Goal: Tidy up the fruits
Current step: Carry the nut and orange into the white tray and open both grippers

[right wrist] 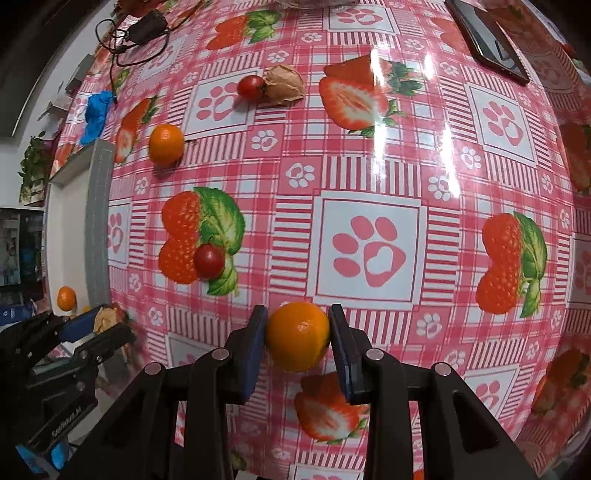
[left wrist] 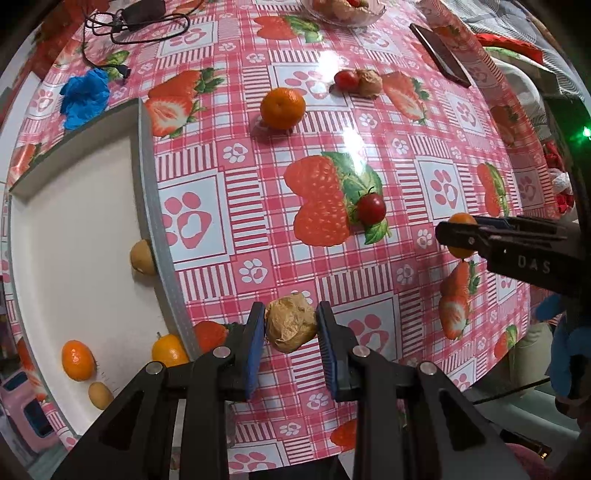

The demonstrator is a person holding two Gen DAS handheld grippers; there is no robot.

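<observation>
My left gripper [left wrist: 291,318] points down at the table and is shut on a papery brown husked fruit [left wrist: 290,326], just right of the white tray [left wrist: 147,177]. In the tray lie small orange kumquats [left wrist: 77,360] and brown round fruits [left wrist: 142,257]. My right gripper [right wrist: 298,322] is shut on a small orange [right wrist: 297,336]; the left wrist view shows that orange [left wrist: 460,236] at the right. On the cloth lie a tangerine [left wrist: 283,108], a cherry tomato [left wrist: 371,208], and farther back another tomato [left wrist: 346,79] touching a second husked fruit [left wrist: 369,82].
A crumpled blue glove [left wrist: 85,98] lies behind the tray. A black charger with its cable [left wrist: 140,14], a glass bowl [left wrist: 343,11] and a dark phone [left wrist: 439,51] sit along the far edge. The table edge drops off at the right, by a blue-gloved hand [left wrist: 569,350].
</observation>
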